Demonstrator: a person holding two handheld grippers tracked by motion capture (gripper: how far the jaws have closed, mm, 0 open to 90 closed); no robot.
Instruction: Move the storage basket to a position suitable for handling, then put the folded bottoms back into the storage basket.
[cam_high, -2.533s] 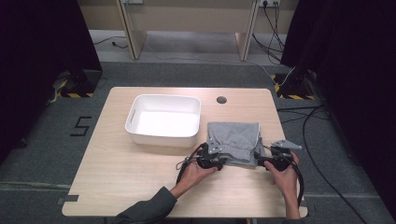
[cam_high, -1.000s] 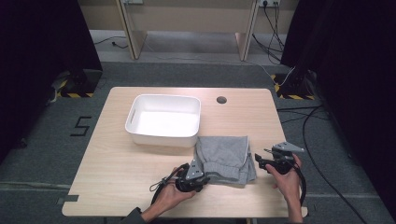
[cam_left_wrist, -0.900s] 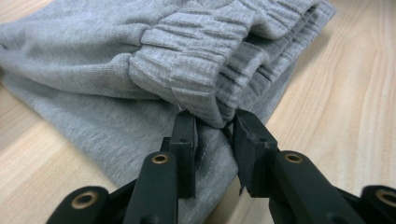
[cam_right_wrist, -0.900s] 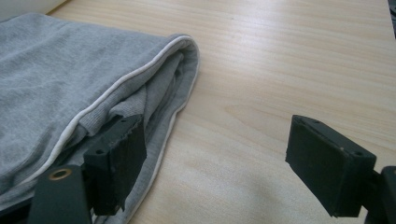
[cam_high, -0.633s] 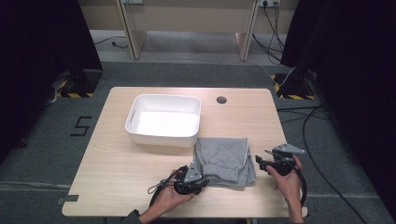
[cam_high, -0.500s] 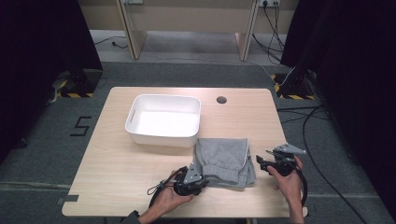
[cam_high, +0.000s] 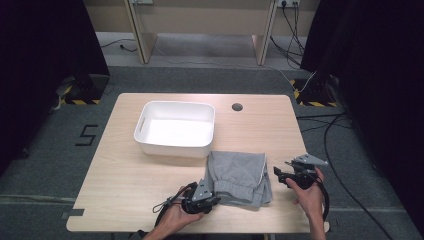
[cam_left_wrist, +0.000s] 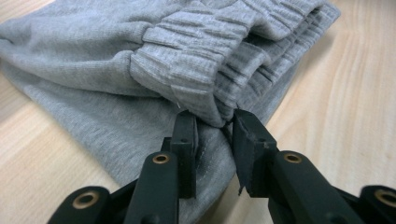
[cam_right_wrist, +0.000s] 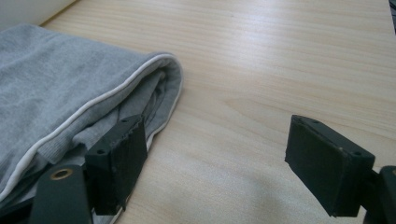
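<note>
While your left tongs (cam_left_wrist: 212, 133) pinched the folded grey shorts (cam_high: 239, 177) at the near waistband, right tongs (cam_high: 283, 176) gaped empty; white bin (cam_high: 175, 129) unfilled.

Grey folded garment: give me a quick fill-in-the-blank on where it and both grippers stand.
1. The left gripper is shut on the ribbed ____ of the grey folded garment.
2. The right gripper has its jaws ____, with bare table between them.
3. The white bin holds ____.

Missing words: waistband; open; nothing
</note>
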